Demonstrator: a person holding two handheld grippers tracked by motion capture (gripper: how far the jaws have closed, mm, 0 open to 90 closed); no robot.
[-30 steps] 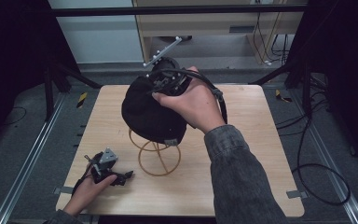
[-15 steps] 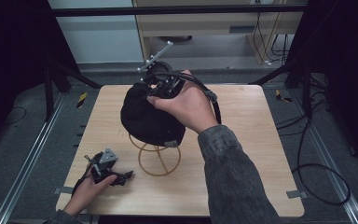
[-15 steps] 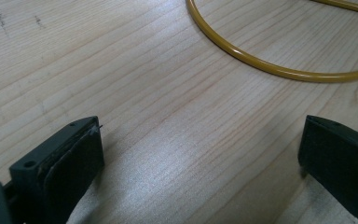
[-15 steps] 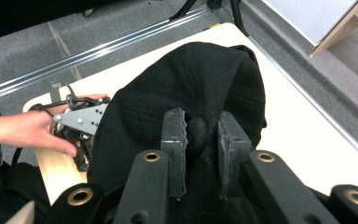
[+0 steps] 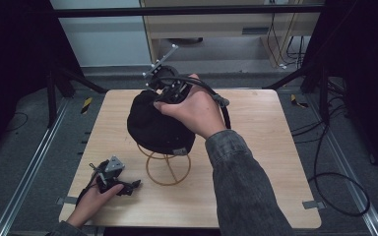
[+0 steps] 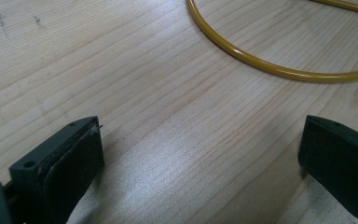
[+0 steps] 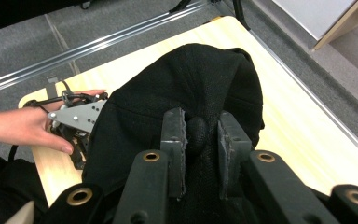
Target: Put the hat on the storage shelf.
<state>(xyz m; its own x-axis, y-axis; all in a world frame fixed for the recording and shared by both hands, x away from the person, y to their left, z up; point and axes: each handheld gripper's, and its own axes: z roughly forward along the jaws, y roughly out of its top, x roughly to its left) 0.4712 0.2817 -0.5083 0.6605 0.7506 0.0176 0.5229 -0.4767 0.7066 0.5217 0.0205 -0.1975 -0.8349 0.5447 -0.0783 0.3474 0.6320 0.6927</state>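
The right gripper (image 7: 201,140) pinches only a small fold of the black cap (image 5: 155,123); it may slip. The left gripper (image 6: 200,154) rests released on the tabletop (image 5: 256,147).

Right gripper (image 7: 200,135) pinching — left gripper (image 6: 200,154) agape.

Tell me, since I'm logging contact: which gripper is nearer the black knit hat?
Right. The right gripper pinches the black knit hat; the left gripper rests apart on the table.
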